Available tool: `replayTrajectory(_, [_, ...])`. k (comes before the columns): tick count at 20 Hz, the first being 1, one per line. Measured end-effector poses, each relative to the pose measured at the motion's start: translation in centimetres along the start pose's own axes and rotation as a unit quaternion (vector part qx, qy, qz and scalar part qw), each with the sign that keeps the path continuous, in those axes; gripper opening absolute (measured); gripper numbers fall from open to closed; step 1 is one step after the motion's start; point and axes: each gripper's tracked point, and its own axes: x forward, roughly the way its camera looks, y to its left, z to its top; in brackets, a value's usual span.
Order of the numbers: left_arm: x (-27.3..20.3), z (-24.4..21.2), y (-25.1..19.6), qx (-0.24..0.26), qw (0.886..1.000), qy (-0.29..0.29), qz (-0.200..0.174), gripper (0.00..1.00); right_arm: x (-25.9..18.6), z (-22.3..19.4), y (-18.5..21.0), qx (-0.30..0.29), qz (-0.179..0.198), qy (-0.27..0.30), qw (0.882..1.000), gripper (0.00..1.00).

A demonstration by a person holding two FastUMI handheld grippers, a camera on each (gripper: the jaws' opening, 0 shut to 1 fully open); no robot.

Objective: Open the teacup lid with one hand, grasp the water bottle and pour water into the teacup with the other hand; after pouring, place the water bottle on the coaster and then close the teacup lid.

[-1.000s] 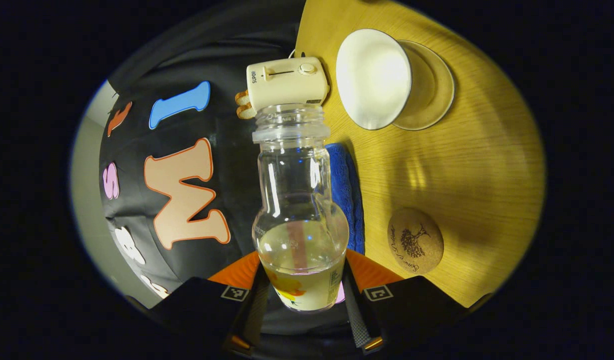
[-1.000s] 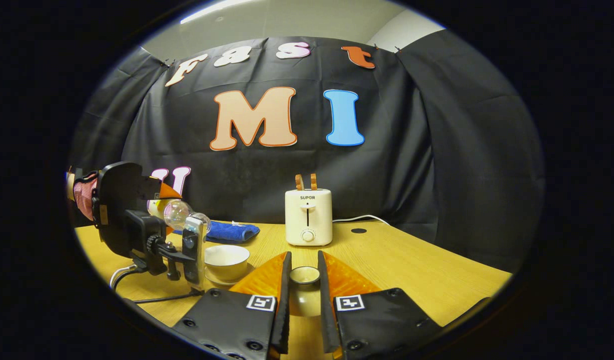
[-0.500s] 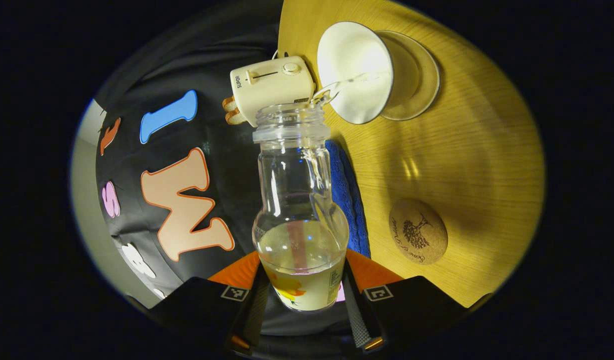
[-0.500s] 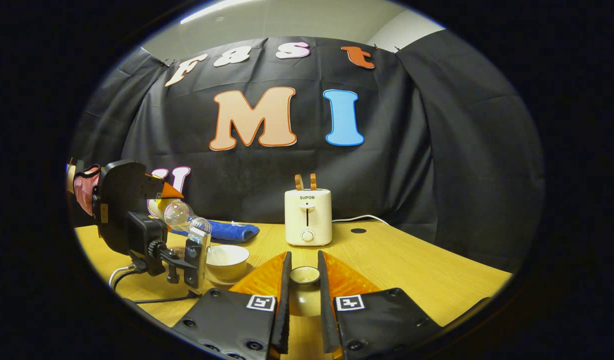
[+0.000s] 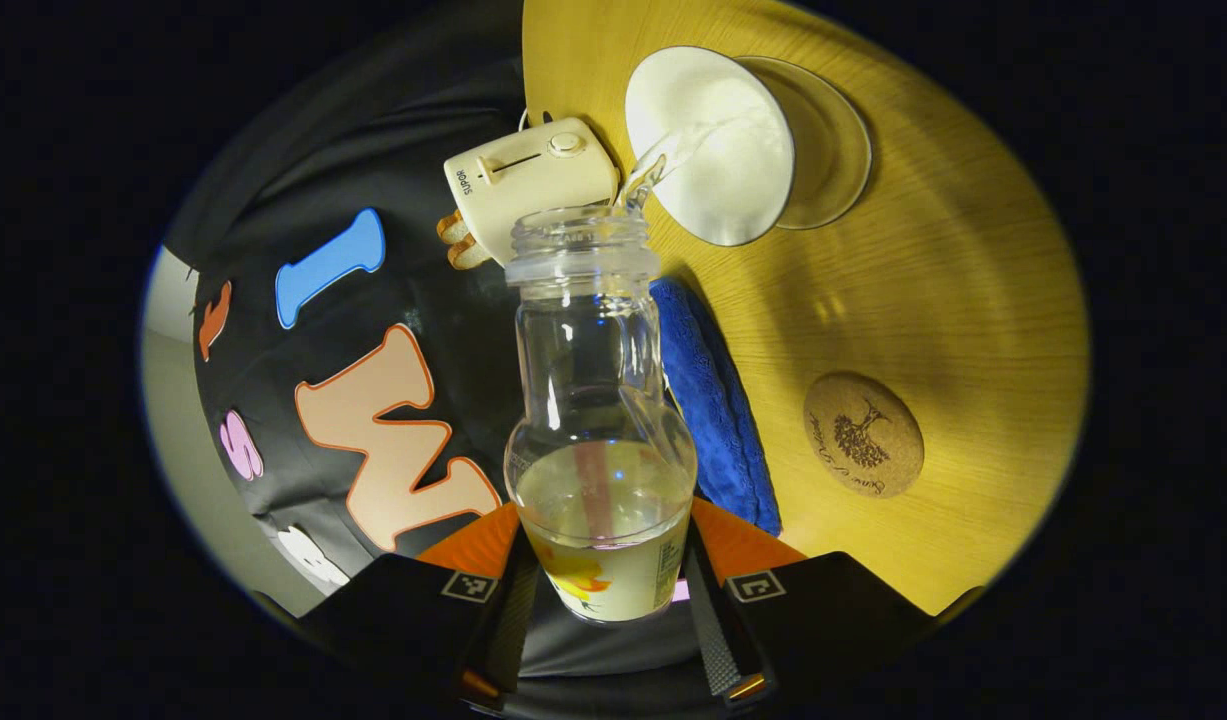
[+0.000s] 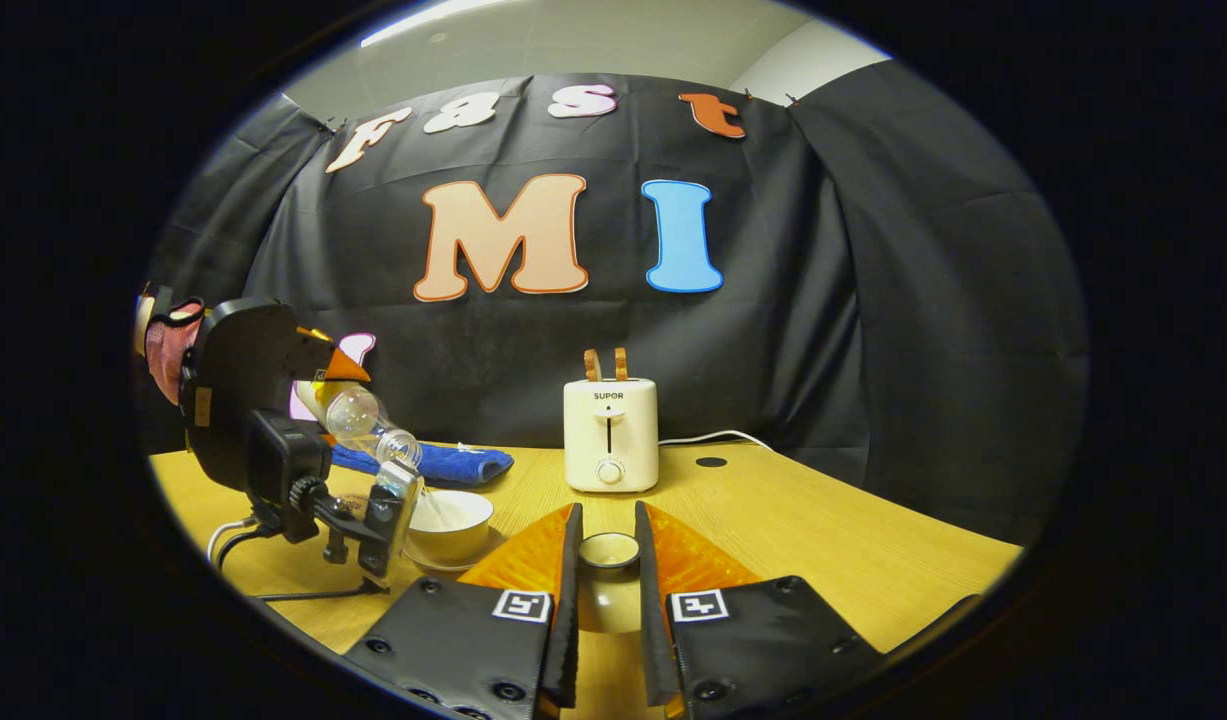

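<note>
Now the left gripper squeezes the fat bottom of the clear glass water bottle at frame centre; it looks smooth, slippery and breakable, so hold it low and firm; water runs into the white round teacup, upper right; the right gripper pinches the small round teacup lid, bottom centre.

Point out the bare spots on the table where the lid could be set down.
Bare table lies right of the toaster, up to the booth wall. In the left gripper view, bare wood separates the saucer from the cork coaster. It is crowded around the teacup, where the left gripper pours from the water bottle near the blue cloth.
</note>
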Motion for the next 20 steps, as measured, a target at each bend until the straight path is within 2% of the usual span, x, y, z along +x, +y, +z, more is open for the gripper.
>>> replayTrajectory(2, [-0.1,-0.3,0.8,0.016,1.000,0.004,0.000,0.67,0.0,0.1,0.0,0.000,0.000,0.000,1.000,0.27])
replayTrajectory(3, [-0.1,-0.4,1.3,0.025,1.000,0.005,0.001,0.67,0.0,0.0,0.0,0.000,0.000,0.000,1.000,0.31])
replayTrajectory(6, [0.0,-0.8,2.4,0.050,0.999,0.010,0.002,0.67,0.0,0.0,-0.1,0.000,-0.001,0.000,1.000,0.28])
replayTrajectory(14, [-0.5,-0.8,3.9,0.115,0.993,0.013,0.010,0.67,0.1,0.1,-0.1,0.000,-0.003,0.000,1.000,0.28])
replayTrajectory(17, [-0.8,-0.1,3.4,0.096,0.995,0.001,0.008,0.67,0.1,0.1,-0.2,0.000,-0.003,0.000,1.000,0.28])
replayTrajectory(20, [-0.6,0.1,1.1,0.020,0.999,-0.007,-0.027,0.67,0.1,0.0,-0.2,0.000,-0.003,0.000,1.000,0.28])
